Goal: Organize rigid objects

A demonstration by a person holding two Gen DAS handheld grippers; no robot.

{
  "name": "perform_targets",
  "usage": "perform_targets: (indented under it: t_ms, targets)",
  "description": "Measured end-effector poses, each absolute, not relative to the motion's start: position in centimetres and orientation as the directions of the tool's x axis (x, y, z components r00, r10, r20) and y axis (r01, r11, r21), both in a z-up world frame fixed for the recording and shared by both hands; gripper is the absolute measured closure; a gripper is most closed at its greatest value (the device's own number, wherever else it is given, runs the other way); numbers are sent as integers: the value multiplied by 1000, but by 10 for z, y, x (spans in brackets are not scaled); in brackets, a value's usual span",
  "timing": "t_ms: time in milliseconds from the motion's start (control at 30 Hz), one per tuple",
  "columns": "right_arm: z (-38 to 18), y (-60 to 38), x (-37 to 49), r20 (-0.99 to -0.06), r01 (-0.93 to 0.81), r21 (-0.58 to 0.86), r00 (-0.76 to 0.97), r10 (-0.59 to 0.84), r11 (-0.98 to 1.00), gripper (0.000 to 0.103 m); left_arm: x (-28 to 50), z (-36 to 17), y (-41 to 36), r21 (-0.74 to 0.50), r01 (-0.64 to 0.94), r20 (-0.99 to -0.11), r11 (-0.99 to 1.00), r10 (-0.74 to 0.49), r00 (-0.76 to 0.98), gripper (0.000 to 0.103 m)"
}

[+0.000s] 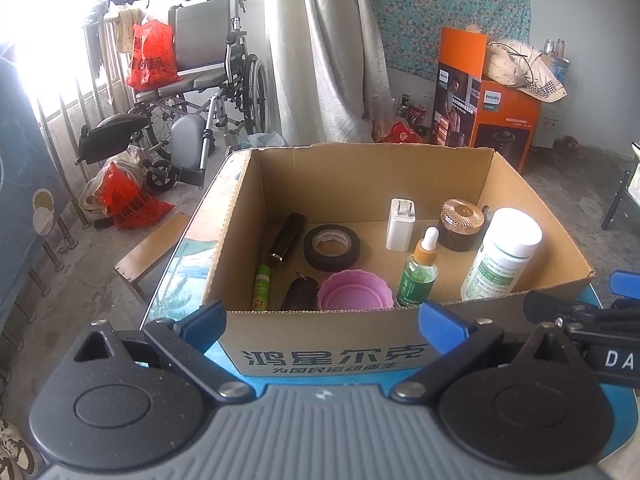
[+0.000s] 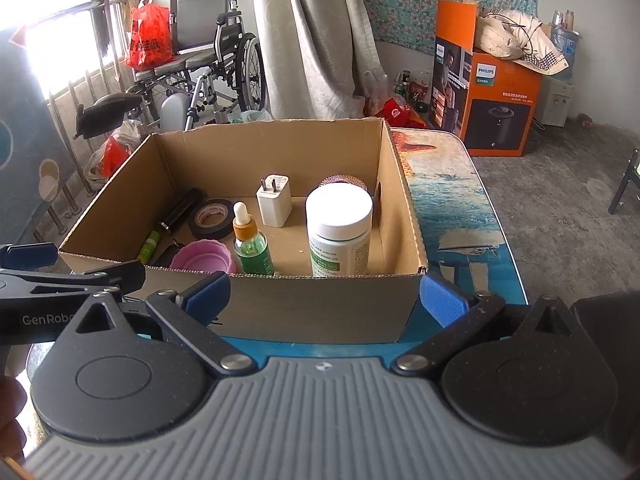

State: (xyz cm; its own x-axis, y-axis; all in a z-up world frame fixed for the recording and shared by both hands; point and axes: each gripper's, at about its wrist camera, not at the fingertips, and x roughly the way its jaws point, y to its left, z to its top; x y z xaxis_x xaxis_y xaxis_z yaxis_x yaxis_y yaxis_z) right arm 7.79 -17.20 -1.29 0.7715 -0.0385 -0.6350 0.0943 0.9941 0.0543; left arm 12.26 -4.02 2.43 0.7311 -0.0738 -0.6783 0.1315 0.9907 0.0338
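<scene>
An open cardboard box (image 1: 320,322) (image 2: 304,308) stands on a blue patterned table. Inside are a white pill bottle (image 1: 502,254) (image 2: 338,230), a green dropper bottle (image 1: 418,272) (image 2: 252,240), a white charger (image 1: 401,225) (image 2: 274,201), black tape (image 1: 331,248) (image 2: 211,219), a pink cup (image 1: 354,290) (image 2: 202,261), a copper-lidded jar (image 1: 460,224), a black tube (image 1: 286,240) and a green tube (image 1: 261,286). My left gripper (image 1: 322,320) is open and empty before the box's near wall. My right gripper (image 2: 326,296) is open and empty, also before that wall.
The table (image 2: 460,216) extends right of the box. A wheelchair (image 1: 200,92) and red bags (image 1: 120,196) stand at the left by a railing. An orange Philips carton (image 2: 488,100) sits on the floor at the back right, near a curtain (image 1: 320,52).
</scene>
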Motion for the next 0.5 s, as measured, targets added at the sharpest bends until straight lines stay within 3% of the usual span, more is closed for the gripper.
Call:
perform_targets:
  t_ms: [500]
  targets:
    - [-11, -175, 74, -636, 104, 57, 770, -44, 993, 1, 123, 25, -42, 39, 141, -682, 989, -77, 727, 0]
